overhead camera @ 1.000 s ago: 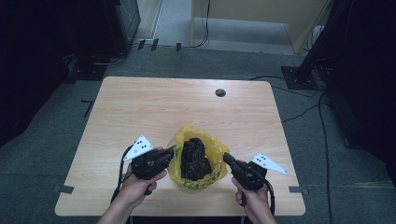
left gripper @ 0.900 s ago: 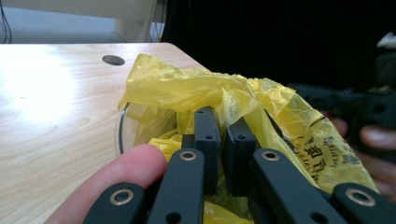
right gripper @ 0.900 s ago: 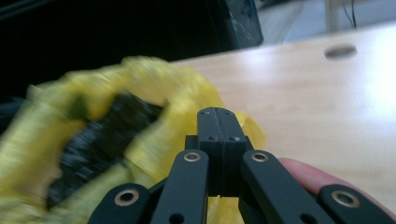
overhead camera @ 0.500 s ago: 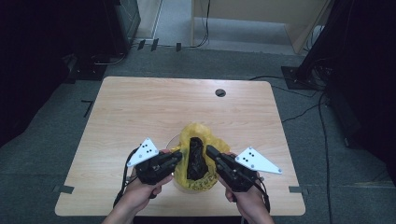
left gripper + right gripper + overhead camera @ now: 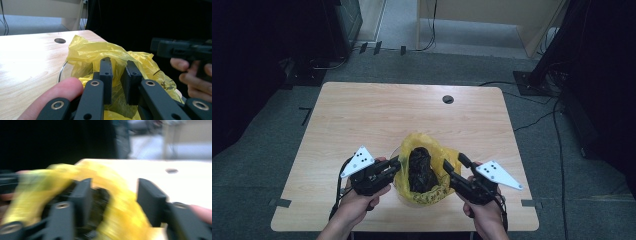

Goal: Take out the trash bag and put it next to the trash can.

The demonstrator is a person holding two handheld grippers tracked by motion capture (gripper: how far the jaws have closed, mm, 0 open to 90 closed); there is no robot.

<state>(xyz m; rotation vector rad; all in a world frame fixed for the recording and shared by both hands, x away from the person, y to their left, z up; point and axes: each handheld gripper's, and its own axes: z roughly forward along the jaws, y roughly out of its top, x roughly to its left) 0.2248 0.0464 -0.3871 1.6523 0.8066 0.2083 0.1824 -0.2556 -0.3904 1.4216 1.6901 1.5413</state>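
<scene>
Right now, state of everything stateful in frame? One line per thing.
yellow bag: mouth open, crumpled, sitting on the table, dark contents inside.
dark lump: inside the bag, top exposed.
left gripper: jaws narrowly apart, at the bag's left edge; grip on the plastic unclear.
right gripper: jaws wide open, straddling the bag's right rim; blurred.
table: cable hole at far edge uncovered.

Blur and occlusion, near edge of counter (image 5: 362,120)
Right gripper view motion-blurred: yellow bag (image 5: 117,202) is a smear. Dark contents (image 5: 421,170) unidentifiable. Clear container's rim (image 5: 61,72) mostly hidden under bag. Forearms cut off at bottom.
</scene>
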